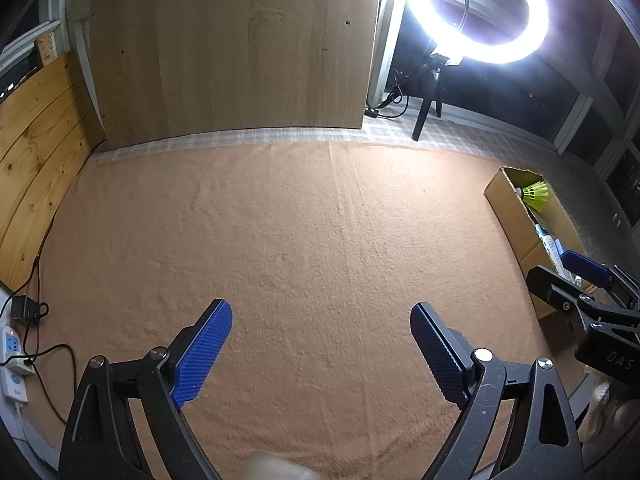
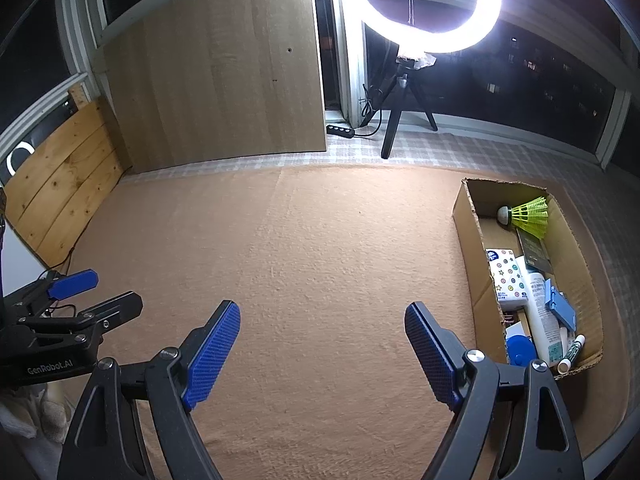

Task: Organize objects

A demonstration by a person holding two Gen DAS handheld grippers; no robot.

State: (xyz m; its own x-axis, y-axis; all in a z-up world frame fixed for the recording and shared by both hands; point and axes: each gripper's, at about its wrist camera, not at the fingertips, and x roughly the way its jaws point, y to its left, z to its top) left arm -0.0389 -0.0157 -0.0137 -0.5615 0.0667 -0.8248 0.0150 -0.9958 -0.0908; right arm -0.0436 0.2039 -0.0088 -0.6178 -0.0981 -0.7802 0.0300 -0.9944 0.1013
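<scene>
Peach towel-like cloth (image 2: 320, 260) covers table, bare in middle; ring light (image 2: 430, 4) glares at back. Cardboard box (image 2: 472, 240) sits at right edge, holding yellow shuttlecock (image 2: 530, 216), tissue pack (image 2: 506, 276), white bottle (image 2: 542, 316), marker (image 2: 572, 354). Left gripper (image 1: 320, 352) and right gripper (image 2: 322, 350) both spread wide, holding nothing. Judgement: contents light — shuttlecock skirt crushable, grip cork end; bottle smooth, may slip, pinch mid-body.

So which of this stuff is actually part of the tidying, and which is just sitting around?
Part of the job:
cardboard box
yellow shuttlecock
tissue pack
white bottle
green marker
left gripper and right gripper, both open

Just there:
ring light
power strip
wooden board
</scene>
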